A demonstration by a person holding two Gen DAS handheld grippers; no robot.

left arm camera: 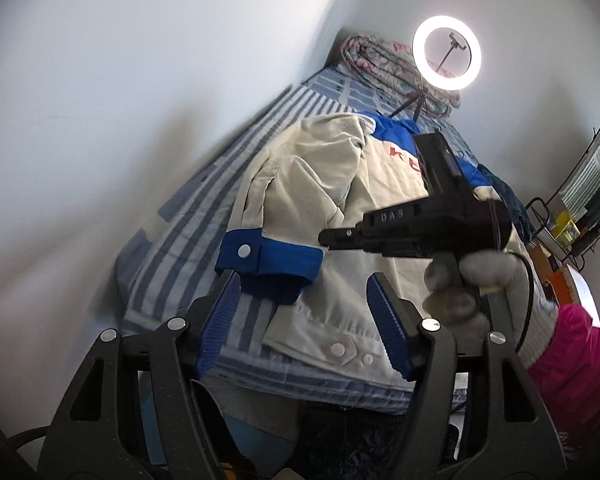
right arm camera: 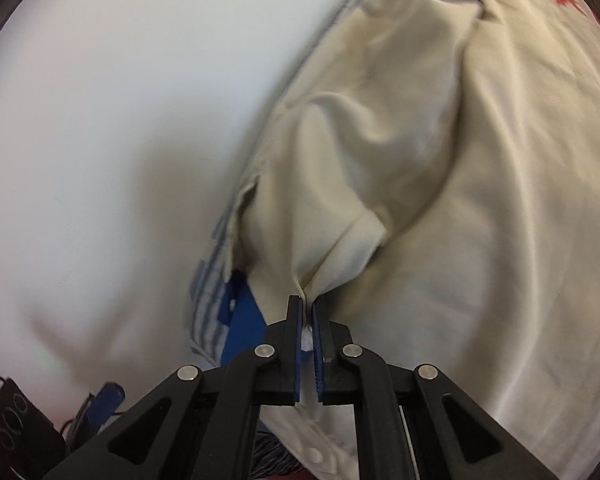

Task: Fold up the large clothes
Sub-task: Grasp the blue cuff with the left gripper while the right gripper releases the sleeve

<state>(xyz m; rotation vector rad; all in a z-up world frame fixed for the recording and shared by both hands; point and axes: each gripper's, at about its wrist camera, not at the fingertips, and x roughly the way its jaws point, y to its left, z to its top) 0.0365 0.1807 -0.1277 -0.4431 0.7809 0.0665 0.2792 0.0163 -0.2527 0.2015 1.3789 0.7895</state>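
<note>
Light: glowing white ring lamp (left arm camera: 446,53), glaring
Shadows: soft on pale wall (left arm camera: 120,100)
Blur: right wrist view smeared
Edges: fisheye-bent, dark

White walls (left arm camera: 120,80), striped bed (left arm camera: 204,184), ring light (left arm camera: 446,53)

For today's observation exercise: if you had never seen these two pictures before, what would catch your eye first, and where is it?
First, the glowing ring light at the far end of the striped bed. Next, the cream jacket with blue cuffs spread across that bed, the open left gripper hanging over its near edge. In the right wrist view, the right gripper is shut on a pinched fold of the jacket's cream cloth.
</note>
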